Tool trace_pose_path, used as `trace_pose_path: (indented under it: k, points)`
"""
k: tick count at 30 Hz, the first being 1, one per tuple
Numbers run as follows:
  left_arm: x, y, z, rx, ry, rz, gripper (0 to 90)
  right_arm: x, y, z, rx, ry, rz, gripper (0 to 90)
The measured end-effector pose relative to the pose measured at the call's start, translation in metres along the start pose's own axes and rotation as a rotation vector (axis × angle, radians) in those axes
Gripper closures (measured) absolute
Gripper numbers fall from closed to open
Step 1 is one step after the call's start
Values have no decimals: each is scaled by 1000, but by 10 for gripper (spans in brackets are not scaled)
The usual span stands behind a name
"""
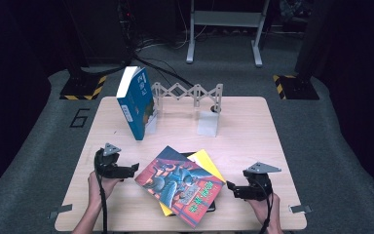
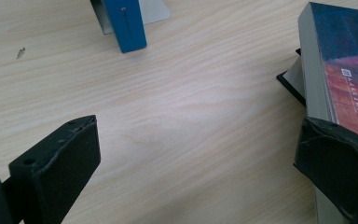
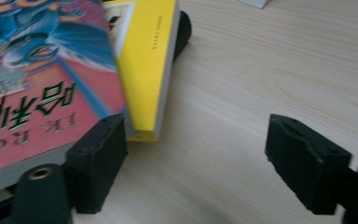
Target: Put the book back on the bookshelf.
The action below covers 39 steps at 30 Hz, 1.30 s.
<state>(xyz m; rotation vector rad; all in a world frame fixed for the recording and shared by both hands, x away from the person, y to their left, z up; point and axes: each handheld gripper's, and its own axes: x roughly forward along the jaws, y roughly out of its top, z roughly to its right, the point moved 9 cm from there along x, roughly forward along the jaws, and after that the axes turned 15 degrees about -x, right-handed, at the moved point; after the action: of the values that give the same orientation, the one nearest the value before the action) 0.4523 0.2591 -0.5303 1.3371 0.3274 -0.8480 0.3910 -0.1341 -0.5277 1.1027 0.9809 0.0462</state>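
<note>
A stack of books lies at the table's front middle. On top is a book with a red and blue illustrated cover (image 1: 180, 185) (image 2: 349, 70) (image 3: 32, 84), over a yellow book (image 1: 207, 161) (image 3: 144, 60) and a black one (image 2: 291, 84) (image 3: 182, 28). My left gripper (image 1: 126, 170) (image 2: 196, 172) is open just left of the stack, its right jaw by the top book's edge, with bare table between the jaws. My right gripper (image 1: 230, 187) (image 3: 196, 163) is open just right of the stack, its left jaw next to the top book's corner. Neither holds anything.
A blue book (image 1: 136, 102) (image 2: 128, 23) stands tilted against the left end of a white expanding rack (image 1: 187, 92) at the back. A white bookend (image 1: 208, 123) stands at the rack's right end. The wooden table (image 1: 253, 136) has bare room on the right.
</note>
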Motion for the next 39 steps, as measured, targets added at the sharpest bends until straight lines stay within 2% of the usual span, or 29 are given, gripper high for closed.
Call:
trace_pose_path:
  k: [2, 3, 6, 8, 11, 13, 20, 22, 24, 34, 39]
  points:
    - [1, -2, 1, 13, 0, -10, 1, -5, 2, -9, -42, -10, 5, 300]
    - [1, -4, 2, 18, -8, -20, 1, -8, 2, -16, -48, -4, 7, 343]
    - [3, -5, 4, 12, -15, -17, 1, -8, 0, -23, -49, 23, -2, 387]
    - [4, -6, 6, 11, -21, -15, 1, -6, 0, -29, -70, 33, -5, 424]
    - [4, -8, 8, 18, -22, -11, 1, -2, 0, -36, -87, 33, -16, 482]
    - [3, -8, 8, 8, -26, -4, 2, 0, 1, -38, -101, 32, -9, 507]
    - [3, -10, 7, 11, -14, 5, 6, 1, 8, -36, -78, 55, 27, 527]
    - [4, -14, 7, 14, -13, -19, 6, 2, 11, -33, -77, 56, 29, 537]
    - [5, -16, 6, 17, -13, -22, 6, 3, 12, -33, -78, 58, 30, 545]
    - [4, -19, 7, 15, -19, -29, 6, 12, 19, -25, -70, 34, 29, 546]
    - [5, -20, 6, 13, -17, -32, 6, 24, 28, -17, -66, 27, 37, 553]
